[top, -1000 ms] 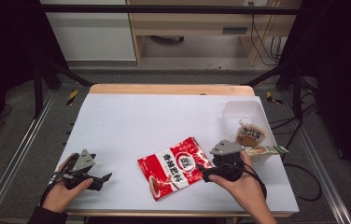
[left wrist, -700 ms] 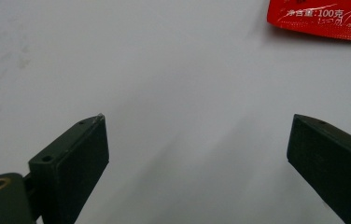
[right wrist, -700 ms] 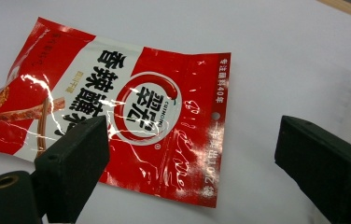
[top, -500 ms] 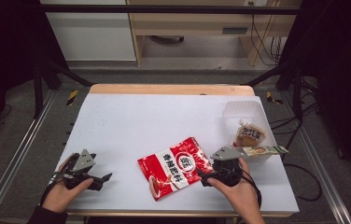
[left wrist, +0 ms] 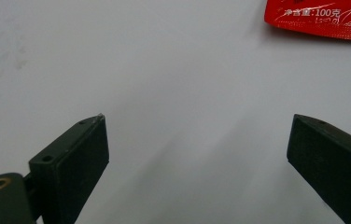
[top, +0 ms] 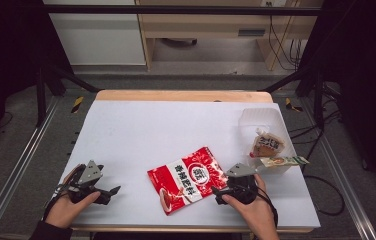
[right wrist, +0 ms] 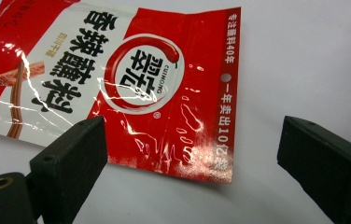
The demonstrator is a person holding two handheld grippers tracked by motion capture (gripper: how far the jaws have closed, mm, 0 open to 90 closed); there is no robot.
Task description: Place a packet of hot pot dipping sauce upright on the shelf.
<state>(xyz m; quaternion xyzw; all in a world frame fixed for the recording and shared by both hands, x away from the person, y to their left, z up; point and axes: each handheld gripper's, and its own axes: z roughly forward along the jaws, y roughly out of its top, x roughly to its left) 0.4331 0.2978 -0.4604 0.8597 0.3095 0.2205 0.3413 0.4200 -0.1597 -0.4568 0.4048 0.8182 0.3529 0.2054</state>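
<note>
Left claw (top: 107, 193) sits low at the near-left part of the bench (top: 141, 130), held in the person's left hand (top: 66, 209), tips pointing toward the person's right; in the left claw's own view its jaws stand wide apart with nothing between them. Right claw (top: 218, 192) sits low at the near-right, gripped from behind by the right hand (top: 253, 210), tips pointing toward the person's left. Its jaws are likewise spread wide, gripping nothing.

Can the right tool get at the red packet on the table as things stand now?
Probably yes. The right tool is open and sits just beside the red packet, whose sealed edge lies flat ahead of its jaws in the right gripper view. Nothing stands between them.
</note>
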